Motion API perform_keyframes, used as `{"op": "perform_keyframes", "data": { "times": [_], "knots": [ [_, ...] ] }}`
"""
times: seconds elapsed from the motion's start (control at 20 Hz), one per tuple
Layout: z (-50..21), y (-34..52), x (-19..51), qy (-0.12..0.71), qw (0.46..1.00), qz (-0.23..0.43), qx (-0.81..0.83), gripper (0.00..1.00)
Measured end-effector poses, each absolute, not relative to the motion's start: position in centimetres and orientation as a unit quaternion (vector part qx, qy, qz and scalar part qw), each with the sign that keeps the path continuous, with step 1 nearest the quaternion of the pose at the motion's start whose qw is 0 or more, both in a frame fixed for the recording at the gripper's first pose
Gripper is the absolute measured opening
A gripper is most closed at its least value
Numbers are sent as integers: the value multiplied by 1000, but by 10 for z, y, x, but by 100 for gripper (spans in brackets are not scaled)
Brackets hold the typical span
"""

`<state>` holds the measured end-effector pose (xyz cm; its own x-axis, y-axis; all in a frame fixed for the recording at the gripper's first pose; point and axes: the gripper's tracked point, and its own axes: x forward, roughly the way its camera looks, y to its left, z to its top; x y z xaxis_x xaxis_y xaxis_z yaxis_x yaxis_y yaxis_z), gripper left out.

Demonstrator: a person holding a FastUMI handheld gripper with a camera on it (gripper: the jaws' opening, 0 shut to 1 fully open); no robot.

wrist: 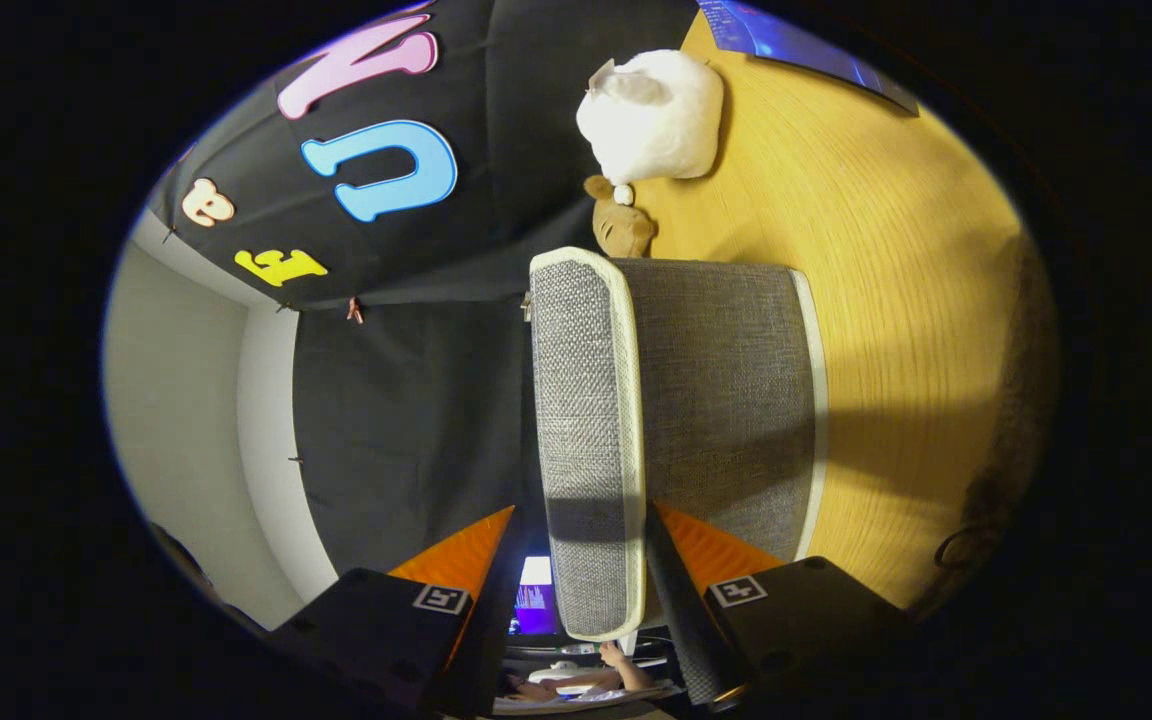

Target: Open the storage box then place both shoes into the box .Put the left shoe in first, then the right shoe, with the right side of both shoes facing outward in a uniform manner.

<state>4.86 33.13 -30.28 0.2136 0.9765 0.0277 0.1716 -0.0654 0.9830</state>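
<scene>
The grey fabric storage box [726, 400] with white trim stands on the wooden table [896, 300], and the view is rolled on its side. Its lid [586, 400], a grey panel edged in white, reaches back between the fingers of my gripper [581, 510]. One finger [706, 550] lies against the lid's white trim on the box side. The other finger [466, 555] stands a narrow gap off the lid's far face. The jaws straddle the lid's near edge without both pressing on it.
Beyond the box, a white plush toy [651, 115] and a small brown plush toy [621, 225] rest on the table by the booth's black cloth wall [406, 420]. Behind the fingers show a lit screen [534, 600] and a person's hand [616, 660].
</scene>
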Motion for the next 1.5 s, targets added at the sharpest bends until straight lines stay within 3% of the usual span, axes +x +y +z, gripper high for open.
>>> {"op": "perform_keyframes", "data": {
  "times": [0.15, 0.25, 0.35, 0.45, 0.9, 1.5],
  "knots": [
    [-303, 327, 28, 484, 494, 433, 578, 34],
    [-289, 324, 22, 471, 489, 452, 578, 18],
    [-283, 323, 23, 459, 504, 459, 570, 18],
    [-282, 328, 33, 446, 522, 440, 579, 5],
    [-193, 342, 42, 394, 554, 452, 578, 4],
    [-88, 482, 69, 387, 593, 486, 512, 4]
  ]
}}
